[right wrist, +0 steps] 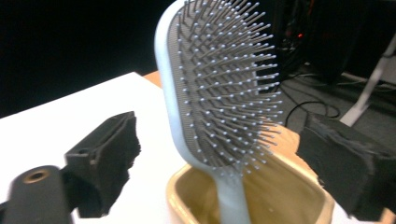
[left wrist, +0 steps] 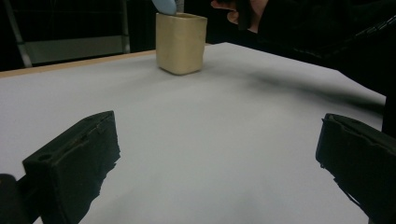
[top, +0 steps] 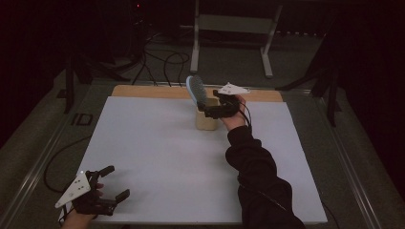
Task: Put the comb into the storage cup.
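From above, your hairbrush stands handle-down in the tan cup at the far middle of the white table. Its long axis runs up and leans to the left and away, head on top. Your right gripper sits just right of the cup, level with its rim, jaws pointing left toward the handle; your right forearm, in a dark sleeve, reaches far across the table from the near right. Your left gripper rests at the near left corner, well apart from the cup, jaws spread and pointing right and slightly away

In the left gripper view, your jaws stand wide with nothing but bare table between them. The cup sits far ahead, the brush's pale blue head just showing above it

In the right gripper view, the hairbrush rises between your jaws, bristles facing right and toward the camera, handle sunk into the cup. The jaws are spread and neither pad touches the brush
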A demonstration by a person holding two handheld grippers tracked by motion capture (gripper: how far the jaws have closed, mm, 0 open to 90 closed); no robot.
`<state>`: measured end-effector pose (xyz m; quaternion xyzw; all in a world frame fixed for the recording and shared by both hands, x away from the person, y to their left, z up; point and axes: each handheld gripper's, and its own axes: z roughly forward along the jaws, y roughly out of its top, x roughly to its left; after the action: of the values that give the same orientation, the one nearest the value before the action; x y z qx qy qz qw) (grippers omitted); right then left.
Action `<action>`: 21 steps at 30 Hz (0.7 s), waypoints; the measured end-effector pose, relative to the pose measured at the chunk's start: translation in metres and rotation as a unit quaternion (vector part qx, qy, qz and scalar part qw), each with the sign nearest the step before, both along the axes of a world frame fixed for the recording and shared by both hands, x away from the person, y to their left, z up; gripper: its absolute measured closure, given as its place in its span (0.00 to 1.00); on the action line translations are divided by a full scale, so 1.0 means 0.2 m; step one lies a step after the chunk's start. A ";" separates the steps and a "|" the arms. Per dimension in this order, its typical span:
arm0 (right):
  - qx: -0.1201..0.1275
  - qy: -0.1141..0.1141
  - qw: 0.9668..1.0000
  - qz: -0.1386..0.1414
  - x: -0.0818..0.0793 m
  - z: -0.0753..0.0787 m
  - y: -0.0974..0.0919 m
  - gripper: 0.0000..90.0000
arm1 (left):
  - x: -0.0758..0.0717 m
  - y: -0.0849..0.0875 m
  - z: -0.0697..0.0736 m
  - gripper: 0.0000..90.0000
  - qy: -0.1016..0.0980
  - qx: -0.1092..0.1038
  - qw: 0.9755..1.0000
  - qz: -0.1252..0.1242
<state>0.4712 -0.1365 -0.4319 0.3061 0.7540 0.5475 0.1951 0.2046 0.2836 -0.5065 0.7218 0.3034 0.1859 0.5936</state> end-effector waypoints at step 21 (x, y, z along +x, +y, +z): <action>-0.027 0.035 0.999 -0.005 -0.11 0.07 -0.12 0.12 | -0.01 0.00 0.00 0.00 0.000 0.002 1.000 0.002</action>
<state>0.4494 -0.1605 -0.4180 0.3236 0.7732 0.5151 0.1790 0.2036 0.2835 -0.5063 0.7222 0.3044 0.1881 0.5919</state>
